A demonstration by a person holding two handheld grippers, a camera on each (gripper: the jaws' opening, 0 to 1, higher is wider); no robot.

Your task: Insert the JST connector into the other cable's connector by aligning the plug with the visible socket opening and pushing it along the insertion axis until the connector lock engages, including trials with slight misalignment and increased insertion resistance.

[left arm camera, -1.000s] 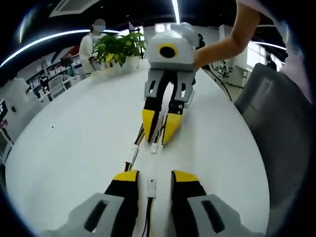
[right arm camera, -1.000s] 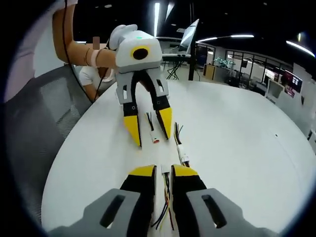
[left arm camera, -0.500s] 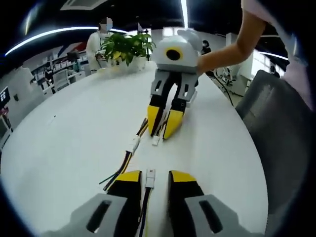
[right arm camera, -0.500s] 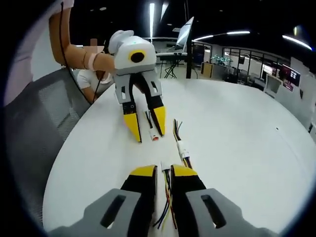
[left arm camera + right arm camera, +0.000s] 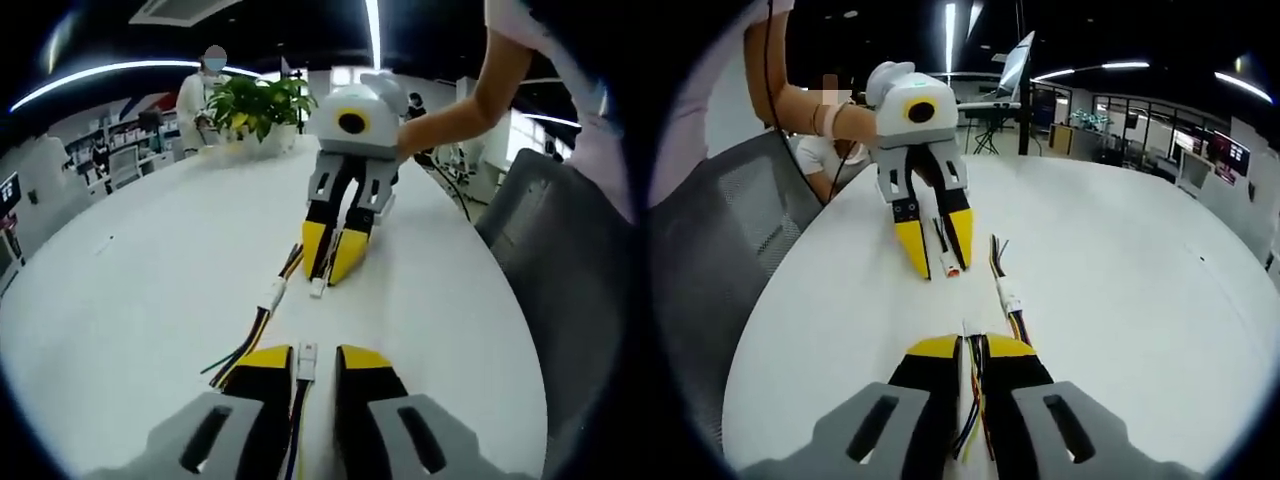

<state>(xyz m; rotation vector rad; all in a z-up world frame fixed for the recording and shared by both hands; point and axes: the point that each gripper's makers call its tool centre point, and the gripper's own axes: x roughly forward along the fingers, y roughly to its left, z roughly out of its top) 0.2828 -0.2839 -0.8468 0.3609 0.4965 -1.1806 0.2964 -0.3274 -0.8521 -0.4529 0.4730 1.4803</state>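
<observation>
On the white table (image 5: 140, 270) two cables lie end to end. My left gripper (image 5: 312, 358) is shut on a wire bundle whose white JST connector (image 5: 305, 358) pokes out past its yellow fingertips. Facing it, my right gripper (image 5: 330, 265) is shut on the other cable, with its small white connector (image 5: 318, 288) at the tips. A short gap of table separates the two connectors. In the right gripper view, my right gripper (image 5: 975, 350) pinches coloured wires with its connector (image 5: 965, 333) in front. The left gripper (image 5: 943, 262) stands beyond with its connector (image 5: 952, 268).
A third loose cable with a white connector (image 5: 272, 295) lies just beside the line between the grippers (image 5: 1008, 297). A potted plant (image 5: 255, 100) stands at the table's far end. A grey chair (image 5: 560, 260) sits along the table's edge. A person stands behind the plant.
Both grippers' jaws have narrowed from open onto their cables. The two grippers have also drawn slightly closer together along the table.
</observation>
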